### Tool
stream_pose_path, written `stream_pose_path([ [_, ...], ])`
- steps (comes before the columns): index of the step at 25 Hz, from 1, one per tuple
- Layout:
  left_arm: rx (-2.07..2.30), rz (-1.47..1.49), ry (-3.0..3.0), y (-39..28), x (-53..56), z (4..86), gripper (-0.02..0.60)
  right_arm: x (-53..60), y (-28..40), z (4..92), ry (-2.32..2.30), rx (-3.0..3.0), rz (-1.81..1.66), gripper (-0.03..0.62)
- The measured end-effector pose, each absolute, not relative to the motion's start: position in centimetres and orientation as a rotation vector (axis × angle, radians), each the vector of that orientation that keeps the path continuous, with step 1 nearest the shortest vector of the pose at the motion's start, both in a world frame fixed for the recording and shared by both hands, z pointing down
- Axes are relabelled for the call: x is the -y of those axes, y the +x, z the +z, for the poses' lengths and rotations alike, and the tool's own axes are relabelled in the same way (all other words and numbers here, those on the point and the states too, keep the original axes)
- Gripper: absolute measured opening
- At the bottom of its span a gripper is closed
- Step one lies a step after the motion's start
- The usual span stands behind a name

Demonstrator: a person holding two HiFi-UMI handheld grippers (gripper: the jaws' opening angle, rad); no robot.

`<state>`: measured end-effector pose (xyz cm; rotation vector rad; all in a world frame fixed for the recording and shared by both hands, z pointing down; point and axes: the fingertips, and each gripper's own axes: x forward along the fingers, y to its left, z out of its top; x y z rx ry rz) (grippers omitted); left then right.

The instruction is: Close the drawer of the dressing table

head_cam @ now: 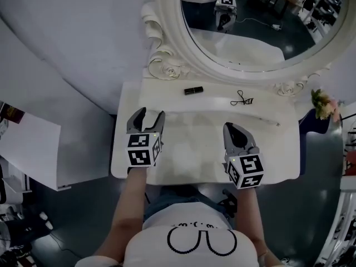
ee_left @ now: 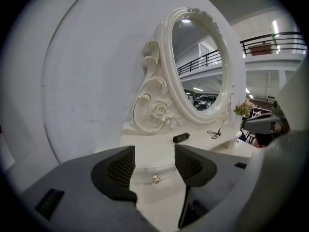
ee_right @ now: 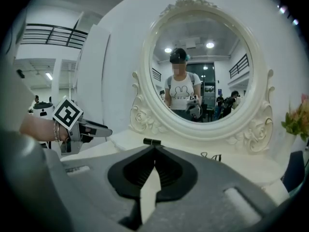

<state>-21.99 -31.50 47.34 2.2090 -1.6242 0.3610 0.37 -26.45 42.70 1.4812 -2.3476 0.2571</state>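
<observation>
The mirror (head_cam: 261, 21) stands at the rear of the dressing table (head_cam: 189, 143). Before it, on the table, a tube (head_cam: 193, 90) lies left of a curler (head_cam: 242, 99). Flowers (head_cam: 324, 103) stand off the right end.

A white wall (head_cam: 78, 43) is curving behind the dressing table (head_cam: 189, 135). A dark grey floor (head_cam: 78, 204) is spreading around it, with a flat white panel (head_cam: 33, 149) showing at the left and thin cables (head_cam: 53, 241) trailing near the bottom corner. Pink flowers (head_cam: 324, 103) are standing at the right. In the left gripper view, a black railing (ee_left: 273, 38) is running along an upper balcony, and a strip light (ee_left: 275, 27) is glowing on the ceiling above it. In the right gripper view, more railing is crossing the upper left, with a ceiling lamp (ee_right: 48, 75) shining beneath.
</observation>
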Motion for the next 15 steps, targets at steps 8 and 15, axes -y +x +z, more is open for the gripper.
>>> stream_pose_path([
  [8,1.795,0.149,2.427,-23.0,31.0,36.4,0.169,27.0,-0.2,34.5,1.549,2.415,0.008,0.002],
  [15,1.870,0.051,2.614,-22.2,29.5,28.5,-0.002,26.0,-0.9,26.2,1.628,2.500,-0.232,0.002],
])
